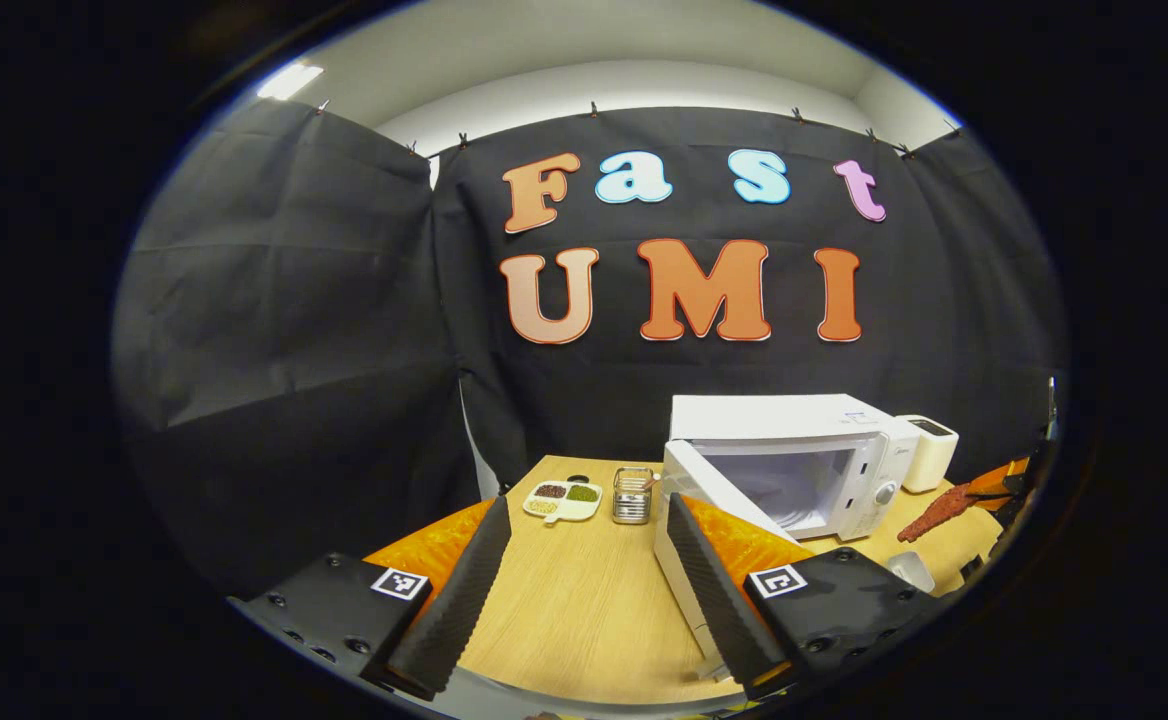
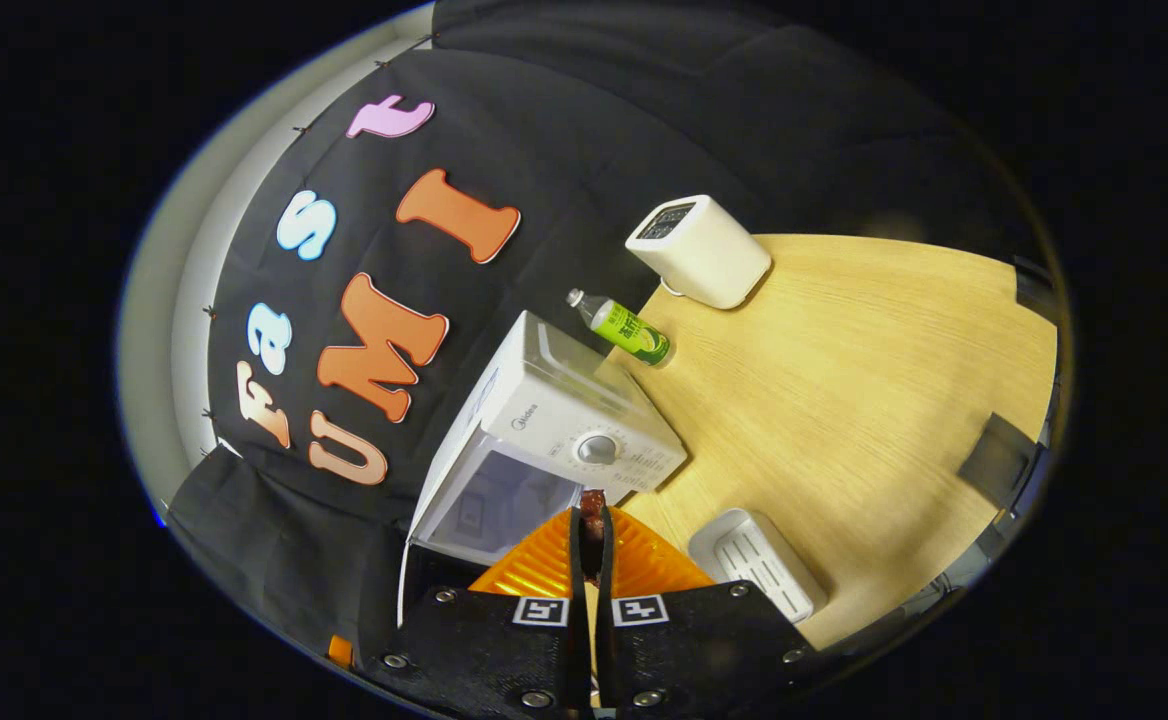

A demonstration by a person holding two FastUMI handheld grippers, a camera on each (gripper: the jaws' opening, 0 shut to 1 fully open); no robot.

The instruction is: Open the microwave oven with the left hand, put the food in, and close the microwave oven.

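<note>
The white microwave stands on the wooden table with its door swung open toward me and its cavity showing nothing inside. My left gripper is open, holding nothing, just left of the door. At the far right, the right gripper carries a reddish-brown strip of food in front of the microwave's control panel. In the right gripper view, the right gripper is shut on that dark red food, close to the microwave and its open cavity.
A divided dish of beans and a metal wire holder sit left of the microwave. A white toaster-like box, a lying green bottle and a white ribbed tray share the table. A white cup is nearby.
</note>
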